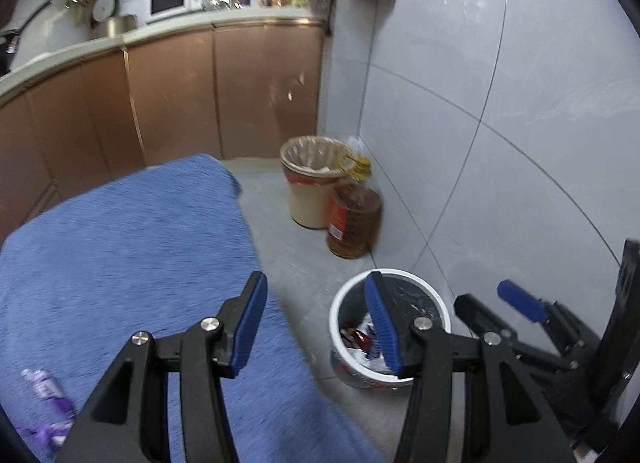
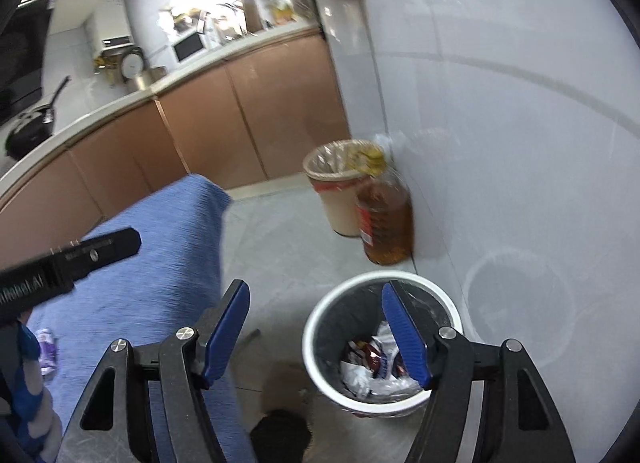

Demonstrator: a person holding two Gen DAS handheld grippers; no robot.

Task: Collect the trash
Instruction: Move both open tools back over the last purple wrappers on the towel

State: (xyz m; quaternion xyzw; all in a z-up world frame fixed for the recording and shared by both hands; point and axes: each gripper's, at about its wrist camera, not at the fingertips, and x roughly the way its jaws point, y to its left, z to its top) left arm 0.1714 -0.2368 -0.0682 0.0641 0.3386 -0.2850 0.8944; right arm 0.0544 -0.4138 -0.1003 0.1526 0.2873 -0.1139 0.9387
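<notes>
Right wrist view: I am hovering both claws, right (image 2: 316, 331) and left (image 1: 320, 323), wide and empty beside the white wastebasket (image 2: 320, 327), since a purple wrapper (image 1: 46, 387) is waiting on the blue-covered worktop (image 1: 120, 243) left of it.

Left hand-held gripper (image 1: 318, 317) agape above white bin (image 1: 390, 329); purple wrapper (image 1: 48, 387) on blue cloth (image 1: 120, 247).

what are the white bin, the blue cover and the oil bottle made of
White bin: likely smooth plastic, with a dark glossy film liner that glints. Blue cover: woven fabric, matte, streaky threads, drapes at the edge. Oil bottle: probably clear plastic, amber liquid visible through it, red label.
</notes>
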